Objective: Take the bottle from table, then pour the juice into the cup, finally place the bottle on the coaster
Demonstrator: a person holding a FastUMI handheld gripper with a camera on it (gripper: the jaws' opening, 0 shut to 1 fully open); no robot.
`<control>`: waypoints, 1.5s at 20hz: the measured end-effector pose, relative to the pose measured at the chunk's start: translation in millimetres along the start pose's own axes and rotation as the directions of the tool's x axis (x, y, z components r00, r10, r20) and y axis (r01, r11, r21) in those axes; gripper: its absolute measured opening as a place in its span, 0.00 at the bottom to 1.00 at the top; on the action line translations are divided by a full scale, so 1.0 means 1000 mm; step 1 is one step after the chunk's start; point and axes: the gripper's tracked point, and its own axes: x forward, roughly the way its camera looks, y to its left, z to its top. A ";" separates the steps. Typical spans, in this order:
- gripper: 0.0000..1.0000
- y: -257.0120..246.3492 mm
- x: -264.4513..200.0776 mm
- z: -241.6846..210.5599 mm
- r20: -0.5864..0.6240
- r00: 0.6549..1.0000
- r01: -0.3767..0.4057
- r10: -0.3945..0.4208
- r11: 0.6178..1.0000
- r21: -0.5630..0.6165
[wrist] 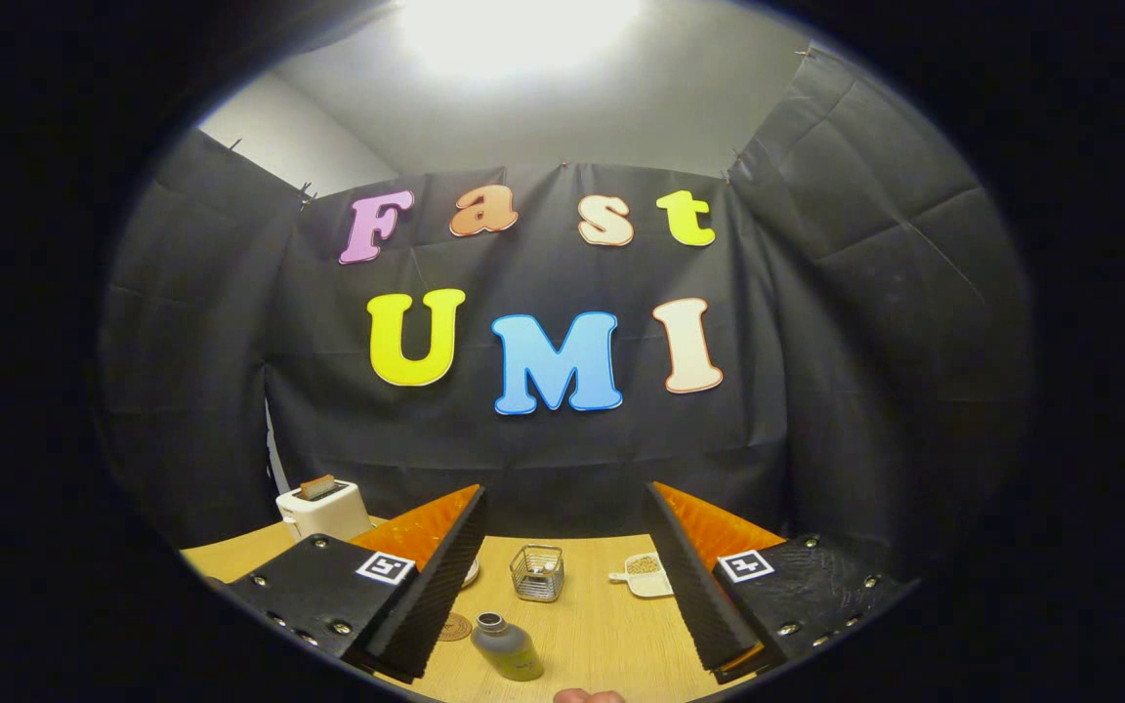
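The gripper [562,576] hangs over a wooden table [611,635] w/ its two fingers spread wide apart, approx. at full opening. Nothing sits between the pads in a grasp; neither finger touches any obj.

One bottle [509,647] stands upright on the table in the gap between the fingers, nearer the left finger [436,586] but apart from it. Its body is frosted w/ a yellow-green liquid in the lower part, and its top looks dark; can't tell whether a cap is on.

One round brown coaster [454,627] lies flat just left of the bottle, partly hidden behind the left finger's tip. It's close to the bottle; can't tell whether they touch.

One small wire-frame holder w/ a glass cup [537,572] in it stands beyond the bottle, approx. midway between the fingers.

One white dish [647,574] w/ brownish grains sits right of the cup, just beside the right finger [694,586], its far edge hidden by that finger.

One white toaster [322,508] w/ a slice of bread sticking up stands at the far left of the table, beyond the left finger.

A pale rim of sth. round, poss. a plate, peeks out beside the left finger's inner side; too little shows to say.

A bit of a person's hand [589,695] shows below the bottle, near the table's front edge.
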 end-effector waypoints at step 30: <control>0.98 0.064 0.032 -0.250 -0.244 0.970 -0.014 0.004 0.999 -0.041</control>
